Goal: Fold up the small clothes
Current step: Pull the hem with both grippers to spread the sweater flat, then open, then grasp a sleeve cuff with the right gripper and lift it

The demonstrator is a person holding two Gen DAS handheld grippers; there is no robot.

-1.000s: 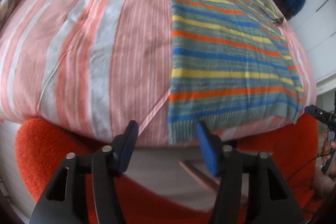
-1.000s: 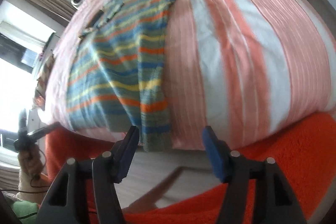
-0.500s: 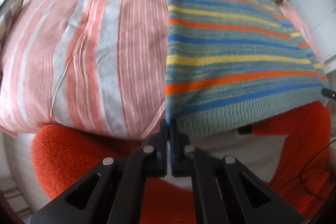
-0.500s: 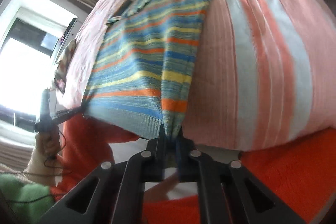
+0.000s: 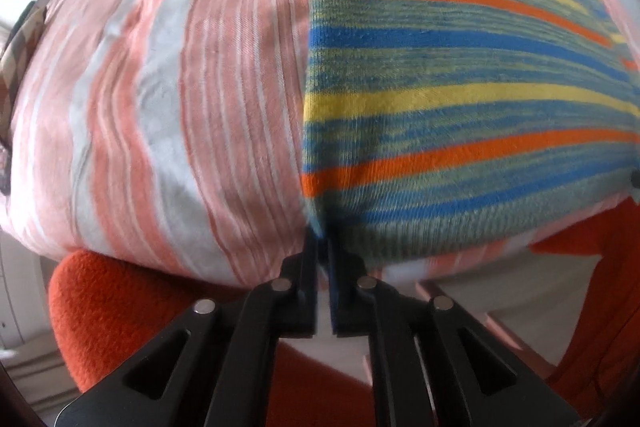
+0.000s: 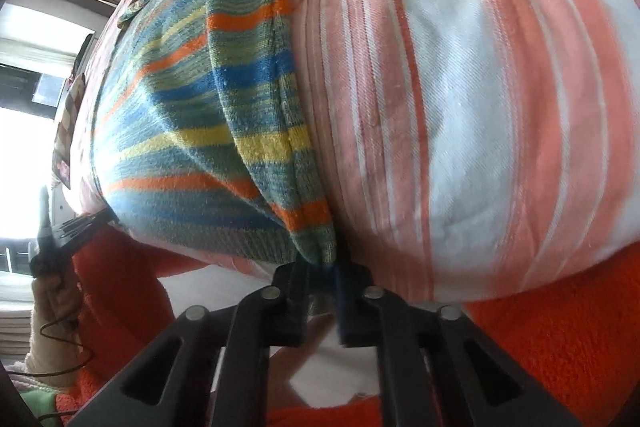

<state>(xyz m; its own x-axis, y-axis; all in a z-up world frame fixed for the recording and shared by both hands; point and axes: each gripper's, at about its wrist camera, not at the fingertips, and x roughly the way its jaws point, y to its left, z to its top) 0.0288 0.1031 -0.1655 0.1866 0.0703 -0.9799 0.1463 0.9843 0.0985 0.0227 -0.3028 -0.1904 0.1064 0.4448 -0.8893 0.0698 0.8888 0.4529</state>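
My bed, with one sweater on it

Before me the bed [image 5: 168, 87] wears a pink, salmon and white striped cover, and my striped knit sweater [image 5: 460, 99] lies spread flat on it, its ribbed hem at the near edge. An orange fleece blanket [image 5: 120, 299] shows under that edge.

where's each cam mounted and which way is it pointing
Left wrist: on the left gripper, facing along its fingers over the bed; shut on the striped sweater hem's left corner.
Right wrist: on the right gripper, facing the same way; shut on the hem's right corner; the person's left hand shows at far left.
Shared: sweater, bed.
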